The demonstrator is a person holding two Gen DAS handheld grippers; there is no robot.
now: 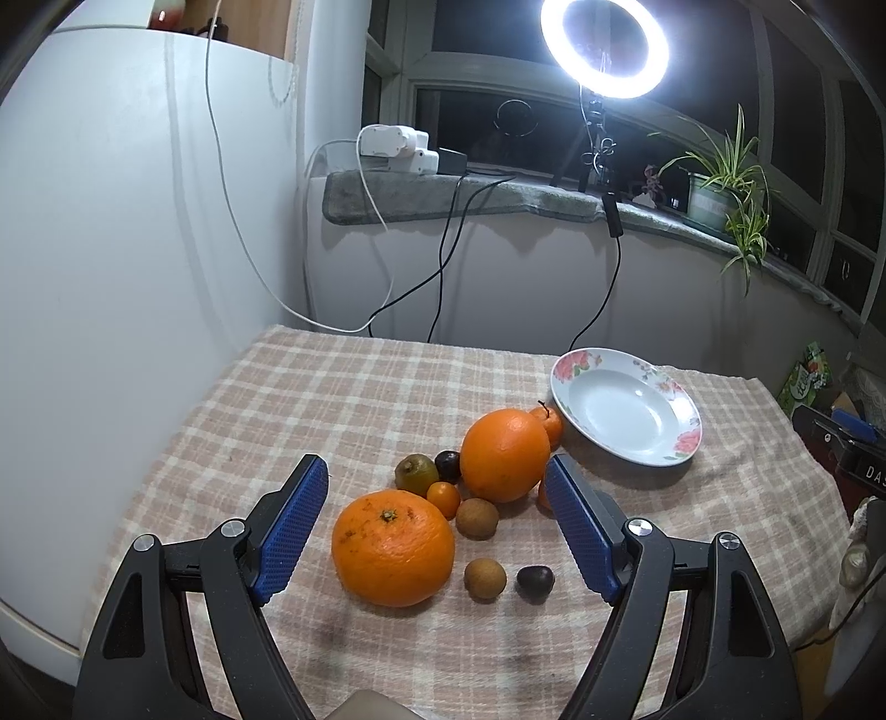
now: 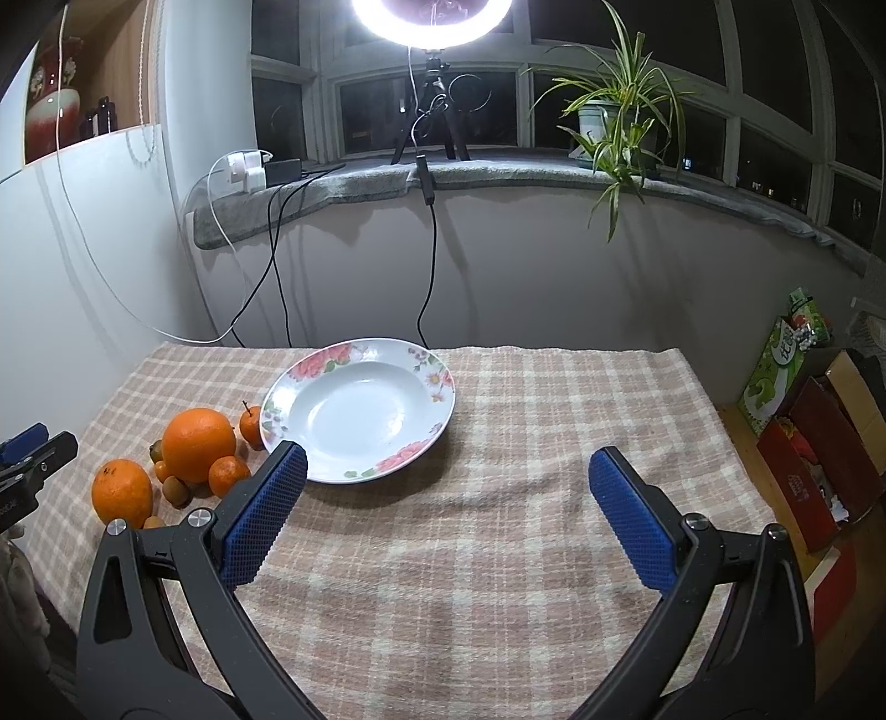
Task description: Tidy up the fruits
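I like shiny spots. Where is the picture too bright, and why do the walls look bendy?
Left wrist view: the ring lamp glares white, with a glint in the plate. Right wrist view: the lamp glares at the top edge, and the fisheye lens bends the windowsill.

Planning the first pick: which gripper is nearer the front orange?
Left. The left gripper is open around the front orange; the right gripper is off to its right, by the plate.
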